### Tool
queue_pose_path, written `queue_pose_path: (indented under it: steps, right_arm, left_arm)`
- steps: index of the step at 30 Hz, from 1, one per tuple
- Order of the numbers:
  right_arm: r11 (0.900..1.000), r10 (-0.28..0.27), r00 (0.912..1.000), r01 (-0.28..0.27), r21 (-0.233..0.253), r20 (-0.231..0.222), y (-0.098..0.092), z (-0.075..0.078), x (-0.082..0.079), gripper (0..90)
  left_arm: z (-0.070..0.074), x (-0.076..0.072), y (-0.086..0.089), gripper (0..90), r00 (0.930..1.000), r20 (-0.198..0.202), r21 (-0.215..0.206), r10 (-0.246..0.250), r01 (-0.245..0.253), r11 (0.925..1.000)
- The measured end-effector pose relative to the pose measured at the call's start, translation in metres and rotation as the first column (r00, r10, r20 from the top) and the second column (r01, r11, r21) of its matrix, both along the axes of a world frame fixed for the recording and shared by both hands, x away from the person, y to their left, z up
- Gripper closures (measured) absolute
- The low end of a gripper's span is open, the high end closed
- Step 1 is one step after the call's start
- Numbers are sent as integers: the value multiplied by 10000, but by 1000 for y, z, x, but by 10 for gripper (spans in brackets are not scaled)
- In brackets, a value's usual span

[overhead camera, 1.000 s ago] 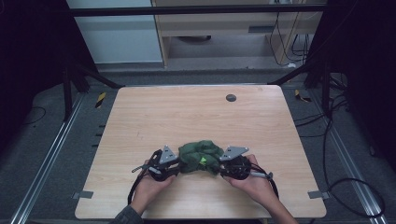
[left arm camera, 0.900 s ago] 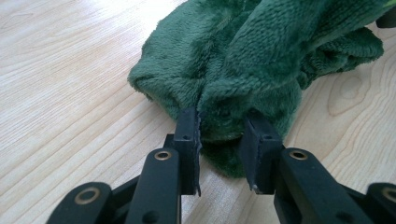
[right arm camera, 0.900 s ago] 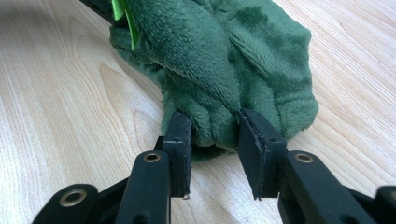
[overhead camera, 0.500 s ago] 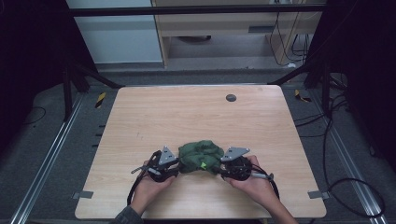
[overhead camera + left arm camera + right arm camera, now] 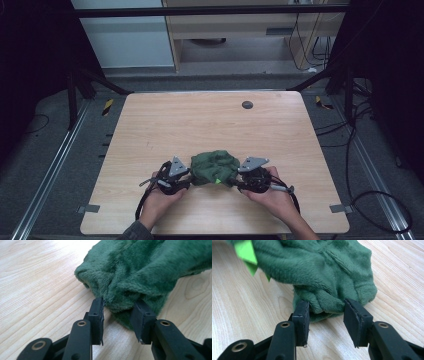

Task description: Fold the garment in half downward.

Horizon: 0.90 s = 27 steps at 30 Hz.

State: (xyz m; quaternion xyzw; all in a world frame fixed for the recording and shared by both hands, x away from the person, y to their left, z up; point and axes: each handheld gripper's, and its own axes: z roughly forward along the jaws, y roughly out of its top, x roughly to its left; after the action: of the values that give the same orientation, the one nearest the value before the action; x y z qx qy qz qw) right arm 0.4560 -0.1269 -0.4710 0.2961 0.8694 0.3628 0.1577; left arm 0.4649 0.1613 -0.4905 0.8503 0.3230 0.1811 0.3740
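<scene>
A crumpled dark green fleece cloth (image 5: 215, 167) lies on the wooden table (image 5: 200, 125) near its front edge. My left gripper (image 5: 186, 176) sits at the cloth's left side and my right gripper (image 5: 240, 180) at its right side. In the left gripper view the cloth (image 5: 140, 267) bulges between the jaws of the left gripper (image 5: 117, 305), which stand apart and open. The right gripper (image 5: 325, 307) is open too, with a fold of the cloth (image 5: 312, 267) between its jaws. A light green tag (image 5: 245, 252) sticks out of the cloth.
A small dark round disc (image 5: 247, 104) sits in the table's far side. Grey tape marks (image 5: 88, 208) lie at the front corners. Cables and dark frame posts surround the table on the floor.
Both hands stay at the cloth's two sides. The cloth's heap has shifted slightly between them.
</scene>
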Motion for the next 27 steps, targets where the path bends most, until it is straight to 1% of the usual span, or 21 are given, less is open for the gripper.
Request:
queue_pose_path:
  steps: [7, 14, 18, 22, 27]
  right_arm:
    - [9998, -157, 9999, 157, 120, 50, -1, 0, 3, 543]
    - [9986, -451, 9989, 448, 280, 109, -3, 1, 5, 521]
    - [9978, -592, 9982, 587, 318, 136, -4, 2, 6, 497]
    - [9974, -635, 9980, 633, 352, 51, -5, 1, 6, 462]
    - [9971, -712, 9974, 708, 283, 111, -6, 2, 3, 425]
  left_arm:
    - [1, 2, 1, 626, 9999, 124, -20, 84, -83, 10000]
    - [2, 3, -1, 613, 9996, 222, -72, 149, -148, 9999]
    - [3, 4, -1, 600, 9998, 198, -79, 79, -78, 9999]
    - [3, 3, 0, 592, 9999, 131, -73, 3, -2, 10000]
    - [4, 1, 0, 588, 9999, 101, -80, -40, 40, 10000]
